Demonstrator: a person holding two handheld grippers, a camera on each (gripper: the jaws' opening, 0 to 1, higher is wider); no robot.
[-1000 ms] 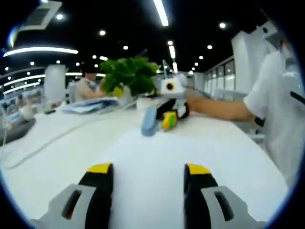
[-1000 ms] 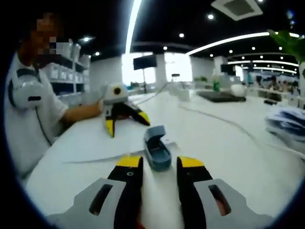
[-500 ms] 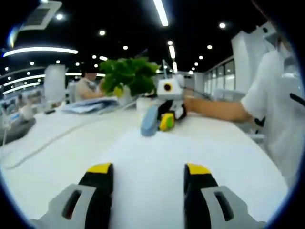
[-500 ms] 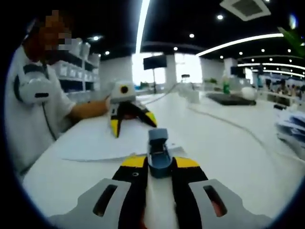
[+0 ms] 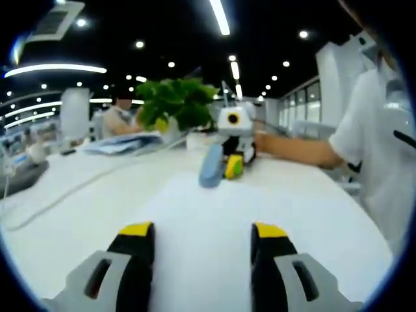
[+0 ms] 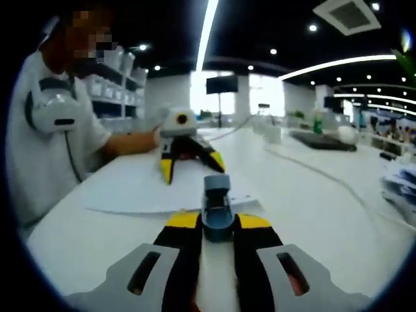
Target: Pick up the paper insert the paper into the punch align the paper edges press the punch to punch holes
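1. Now the blue punch (image 6: 217, 207) is held between the yellow tips of the right tongs (image 6: 218, 221), which are shut narrow on its near end.
2. The punch is seen standing on the white surface (image 6: 312, 195), with the edge of the white paper (image 6: 140, 193) lying at its mouth; whether the paper is fully inside cannot be told.
3. The left tongs (image 5: 202, 233) are kept wide apart and nothing is held in them. They are set low over the paper (image 5: 214, 221), well away from the punch (image 5: 211, 166).
4. The step in hand is judged to be getting the paper into the punch and lining up its edges.
5. Next, the paper should be slid in straight and held flat, and then the punch can be pressed down.
6. A green plant (image 5: 174, 102) and a person's arm (image 5: 292, 148) are seen further back.
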